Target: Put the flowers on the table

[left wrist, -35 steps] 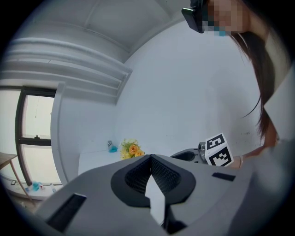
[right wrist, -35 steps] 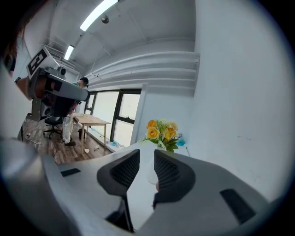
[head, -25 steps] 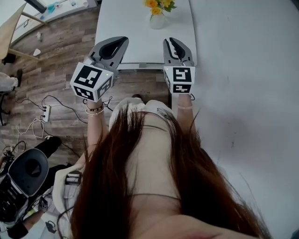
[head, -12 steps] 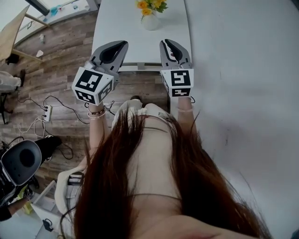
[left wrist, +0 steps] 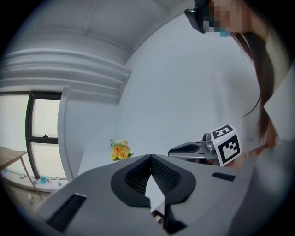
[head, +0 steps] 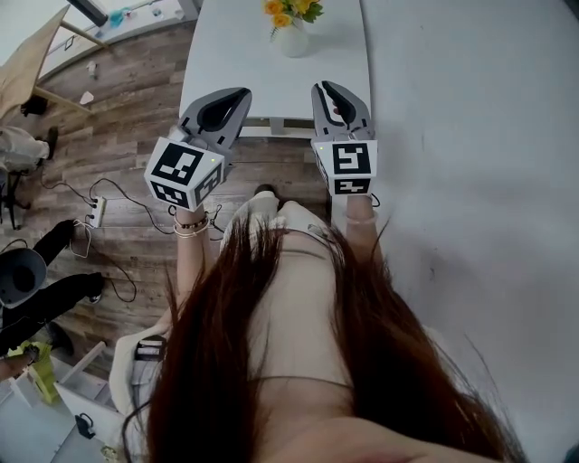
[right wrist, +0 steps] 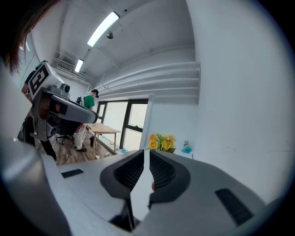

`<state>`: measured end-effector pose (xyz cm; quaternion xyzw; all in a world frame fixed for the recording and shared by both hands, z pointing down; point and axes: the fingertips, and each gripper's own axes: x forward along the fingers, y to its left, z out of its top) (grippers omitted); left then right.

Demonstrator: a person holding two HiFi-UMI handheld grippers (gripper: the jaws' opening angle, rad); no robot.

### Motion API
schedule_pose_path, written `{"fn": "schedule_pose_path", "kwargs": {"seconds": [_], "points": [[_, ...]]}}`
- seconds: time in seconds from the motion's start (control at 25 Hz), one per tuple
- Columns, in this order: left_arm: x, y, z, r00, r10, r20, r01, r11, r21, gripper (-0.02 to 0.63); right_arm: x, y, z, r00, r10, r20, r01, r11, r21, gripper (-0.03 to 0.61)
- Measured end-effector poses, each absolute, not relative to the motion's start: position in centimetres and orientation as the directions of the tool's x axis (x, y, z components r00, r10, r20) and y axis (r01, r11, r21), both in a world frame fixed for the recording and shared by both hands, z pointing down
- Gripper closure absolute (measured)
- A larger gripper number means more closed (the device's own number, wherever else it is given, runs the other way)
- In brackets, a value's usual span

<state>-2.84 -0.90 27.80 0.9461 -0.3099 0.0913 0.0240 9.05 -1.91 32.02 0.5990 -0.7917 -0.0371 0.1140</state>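
While the left gripper (head: pixel 237 95) and right gripper (head: pixel 326 88) had jaws closed and empty, the flowers (head: pixel 289 9) stood on the desk (head: pixel 235 54) ahead, task apparently done.

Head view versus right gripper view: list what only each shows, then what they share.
Only the head view shows the power strip and cables on the floor, and the marker cube on the right claw. Only the right gripper view shows the ceiling lights and the windows. Both show the yellow flowers in their vase on the white table, and the left claw.
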Motion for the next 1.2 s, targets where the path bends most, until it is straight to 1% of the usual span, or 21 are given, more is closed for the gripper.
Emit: {"fn": "schedule_pose_path", "kwargs": {"seconds": [0.6,1.2], "points": [[-2.3,1.2,27.3,0.784,-0.589,0.196,-0.598,-0.801,-0.012,0.609,9.4,0.2,30.6,-0.284,-0.951,0.124,-0.927,0.305,0.219,0.532],[-2.3,1.7,27.5,0.786,-0.581,0.211,-0.590,-0.807,-0.023,0.609,9.8,0.6,30.5,-0.259,-0.960,0.109,-0.938,0.276,0.207,0.532]]}}
